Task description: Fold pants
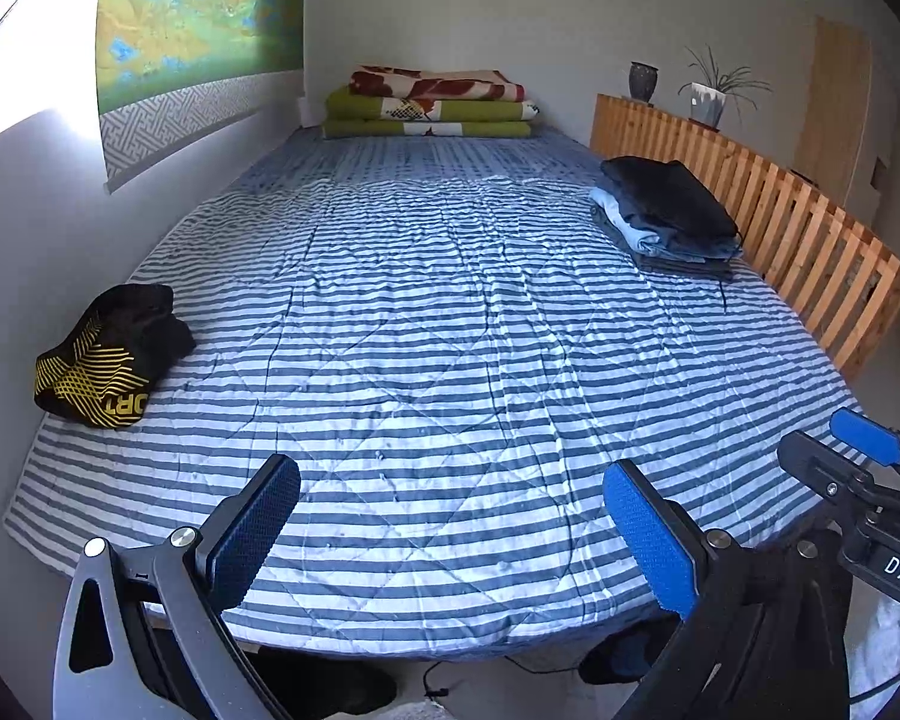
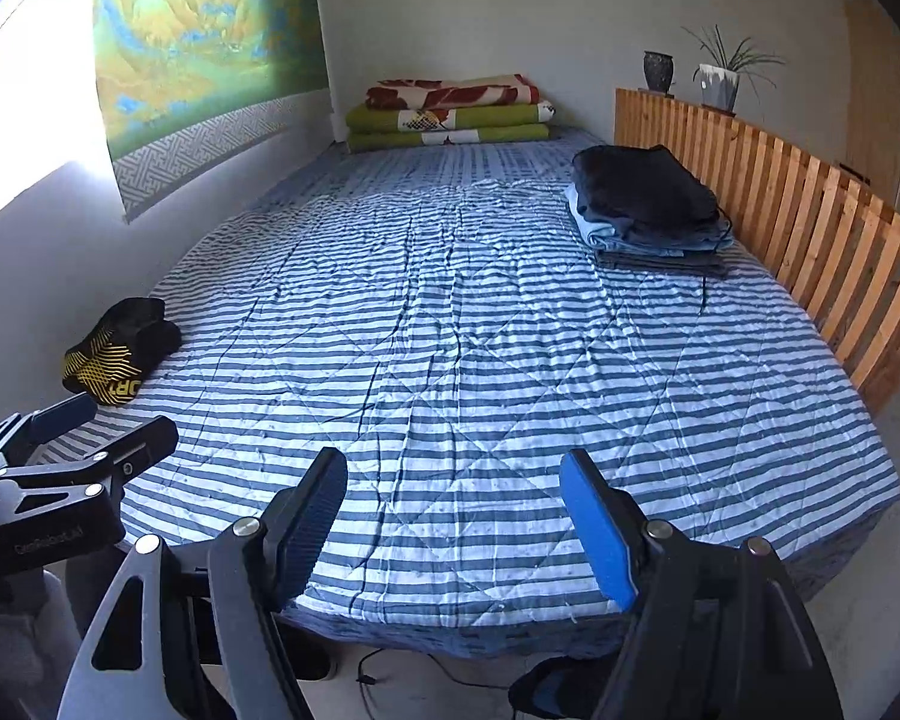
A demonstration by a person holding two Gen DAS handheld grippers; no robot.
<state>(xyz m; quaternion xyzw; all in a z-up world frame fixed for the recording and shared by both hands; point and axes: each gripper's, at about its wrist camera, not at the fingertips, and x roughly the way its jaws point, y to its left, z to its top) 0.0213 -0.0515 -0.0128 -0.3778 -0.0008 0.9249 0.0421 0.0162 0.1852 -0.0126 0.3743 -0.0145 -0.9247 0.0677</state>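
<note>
- Left wrist view: the left gripper [image 1: 450,531] hangs over the near edge of the striped bed [image 1: 450,360], jaws spread wide with nothing between them. The black-and-yellow garment [image 1: 111,357] lies bunched at the bed's left edge by the wall, ahead and left of this gripper. A folded stack [image 1: 669,213] sits far right by the slatted rail [image 1: 780,228].
- Right wrist view: the right gripper [image 2: 453,525] is likewise spread and empty; the garment [image 2: 120,351] lies well to its left and the stack [image 2: 645,204] ahead to its right.
- Judgement: the left hand is nearer the bunched garment and the right nearer the stack. The garment's long axis cannot be told while it is bunched. The scene fits either a stack with one piece left or a pause between pieces.
</note>
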